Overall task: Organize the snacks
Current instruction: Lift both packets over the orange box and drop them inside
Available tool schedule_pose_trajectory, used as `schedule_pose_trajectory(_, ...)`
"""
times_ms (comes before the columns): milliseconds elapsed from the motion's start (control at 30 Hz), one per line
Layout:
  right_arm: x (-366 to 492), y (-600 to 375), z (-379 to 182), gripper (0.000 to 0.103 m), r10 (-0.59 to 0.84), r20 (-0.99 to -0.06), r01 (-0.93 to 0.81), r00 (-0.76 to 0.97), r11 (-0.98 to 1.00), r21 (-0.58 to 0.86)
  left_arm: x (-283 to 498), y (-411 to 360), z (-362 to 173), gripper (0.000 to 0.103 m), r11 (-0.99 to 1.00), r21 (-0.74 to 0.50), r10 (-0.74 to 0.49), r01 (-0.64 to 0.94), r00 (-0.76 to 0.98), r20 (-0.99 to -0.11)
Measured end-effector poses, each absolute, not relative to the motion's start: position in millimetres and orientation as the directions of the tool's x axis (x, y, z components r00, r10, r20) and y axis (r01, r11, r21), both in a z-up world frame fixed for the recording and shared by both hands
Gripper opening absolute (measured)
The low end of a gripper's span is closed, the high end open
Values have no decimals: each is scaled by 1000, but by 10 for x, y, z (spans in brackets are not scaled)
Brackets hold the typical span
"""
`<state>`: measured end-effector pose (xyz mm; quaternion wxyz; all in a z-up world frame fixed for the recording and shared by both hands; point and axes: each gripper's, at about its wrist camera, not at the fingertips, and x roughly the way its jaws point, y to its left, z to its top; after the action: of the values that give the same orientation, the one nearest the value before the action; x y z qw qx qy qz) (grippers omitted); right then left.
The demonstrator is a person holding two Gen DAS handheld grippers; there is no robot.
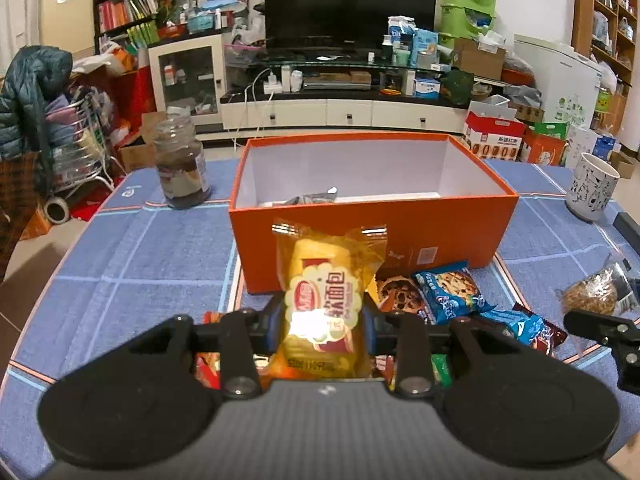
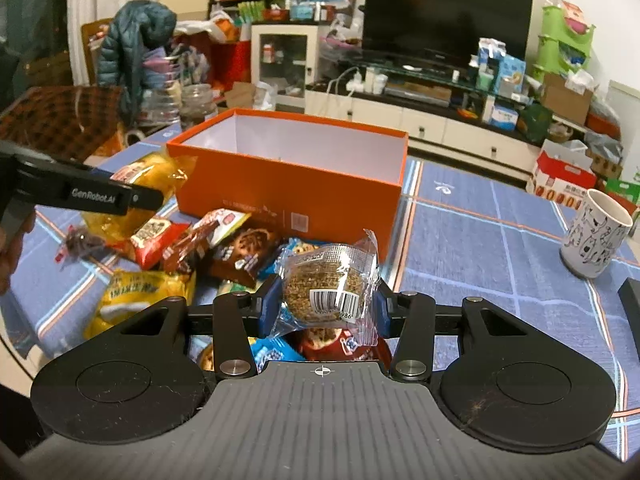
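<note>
My left gripper (image 1: pixel 323 326) is shut on a yellow soft-bread packet (image 1: pixel 326 280), held upright in front of the orange box (image 1: pixel 372 236). The box stands open with a wrapper or two on its white floor. My right gripper (image 2: pixel 323 304) is shut on a clear-wrapped round brown cake (image 2: pixel 326 280), lifted above the snack pile (image 2: pixel 208 248) near the box's (image 2: pixel 288 188) front wall. In the left wrist view that cake (image 1: pixel 588 298) and the right gripper's finger (image 1: pixel 600 330) show at the right edge. The left gripper's finger (image 2: pixel 80 196) and its yellow packet (image 2: pixel 148 176) appear at the left of the right wrist view.
A blue checked cloth (image 1: pixel 132 248) covers the table. A dark glass jar (image 1: pixel 182 164) stands left of the box, a white patterned mug (image 2: pixel 594 236) far right. Blue cookie packets (image 1: pixel 448 288) lie in front of the box. A dark flat object (image 2: pixel 632 300) sits at the right edge.
</note>
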<state>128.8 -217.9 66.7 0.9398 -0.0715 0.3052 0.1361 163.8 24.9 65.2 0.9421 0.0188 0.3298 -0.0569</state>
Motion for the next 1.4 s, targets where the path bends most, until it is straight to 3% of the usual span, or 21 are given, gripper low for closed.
schedule_pose_trajectory(167,1358,-2104,698,31,208,-591,-289,779,956,-45,1640,258,656,33,996,29,-44,79,777,-628)
schedule_pose_trajectory(1400,1524,-2063,813,31,241,-567,-294,788,956,-1,1681,317,745,33,997,23,-41,70,780,-625)
